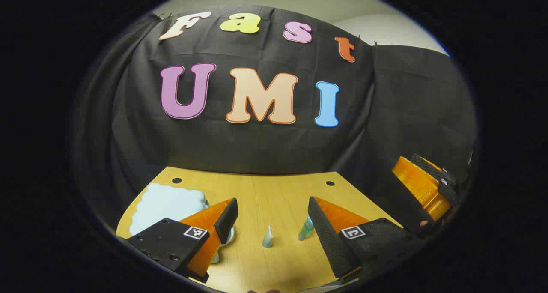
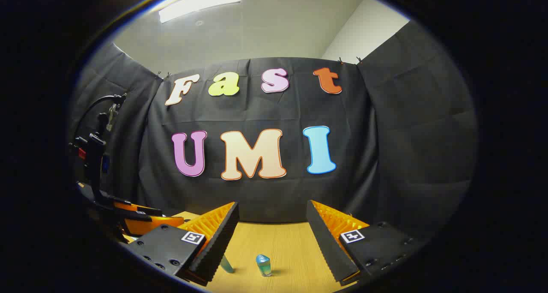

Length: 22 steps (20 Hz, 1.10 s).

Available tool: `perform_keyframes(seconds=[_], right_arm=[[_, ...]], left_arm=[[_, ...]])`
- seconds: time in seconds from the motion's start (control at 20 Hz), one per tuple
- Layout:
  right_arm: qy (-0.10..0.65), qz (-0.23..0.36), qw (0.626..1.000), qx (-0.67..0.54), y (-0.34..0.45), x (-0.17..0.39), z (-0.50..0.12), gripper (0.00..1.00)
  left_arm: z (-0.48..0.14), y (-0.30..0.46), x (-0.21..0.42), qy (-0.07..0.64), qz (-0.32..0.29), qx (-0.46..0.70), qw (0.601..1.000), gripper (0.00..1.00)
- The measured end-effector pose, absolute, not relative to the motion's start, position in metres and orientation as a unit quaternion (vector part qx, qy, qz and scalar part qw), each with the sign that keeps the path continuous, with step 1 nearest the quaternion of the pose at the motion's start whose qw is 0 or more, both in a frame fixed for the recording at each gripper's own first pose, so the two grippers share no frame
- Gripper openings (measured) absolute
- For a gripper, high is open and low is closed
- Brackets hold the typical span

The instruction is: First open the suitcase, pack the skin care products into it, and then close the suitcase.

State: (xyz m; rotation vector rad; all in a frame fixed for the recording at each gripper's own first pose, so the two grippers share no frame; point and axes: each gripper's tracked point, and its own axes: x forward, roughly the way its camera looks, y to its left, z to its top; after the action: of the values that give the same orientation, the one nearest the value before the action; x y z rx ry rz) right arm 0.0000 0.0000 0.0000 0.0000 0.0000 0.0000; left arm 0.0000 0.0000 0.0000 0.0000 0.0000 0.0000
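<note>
While both jaws stand spread, the left hand-held gripper [image 1: 272,216] frames a pale blue tapered tube [image 1: 268,237] upright on the wooden tabletop [image 1: 257,190], tip at 12 o'clock. A teal bottle [image 1: 305,229] leans at 2 o'clock. The right hand-held gripper [image 2: 272,219], also spread, faces a blue-capped bottle [image 2: 263,265] at 6 o'clock.
</note>
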Motion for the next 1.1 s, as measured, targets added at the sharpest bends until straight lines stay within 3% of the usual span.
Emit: perform_keyframes(seconds=[0.75, 1.1], right_arm=[[0.028, 0.027, 0.999, -0.002, 0.014, 0.000, -0.019, 0.99], [0.048, 0.027, 0.998, 0.007, 0.007, 0.001, -0.038, 0.99]], left_arm=[[-0.004, 0.018, 0.000, 0.018, 0.024, -0.024, 0.999, 0.97], [-0.022, 0.049, 0.035, 0.086, 0.026, -0.015, 0.996, 0.97]])
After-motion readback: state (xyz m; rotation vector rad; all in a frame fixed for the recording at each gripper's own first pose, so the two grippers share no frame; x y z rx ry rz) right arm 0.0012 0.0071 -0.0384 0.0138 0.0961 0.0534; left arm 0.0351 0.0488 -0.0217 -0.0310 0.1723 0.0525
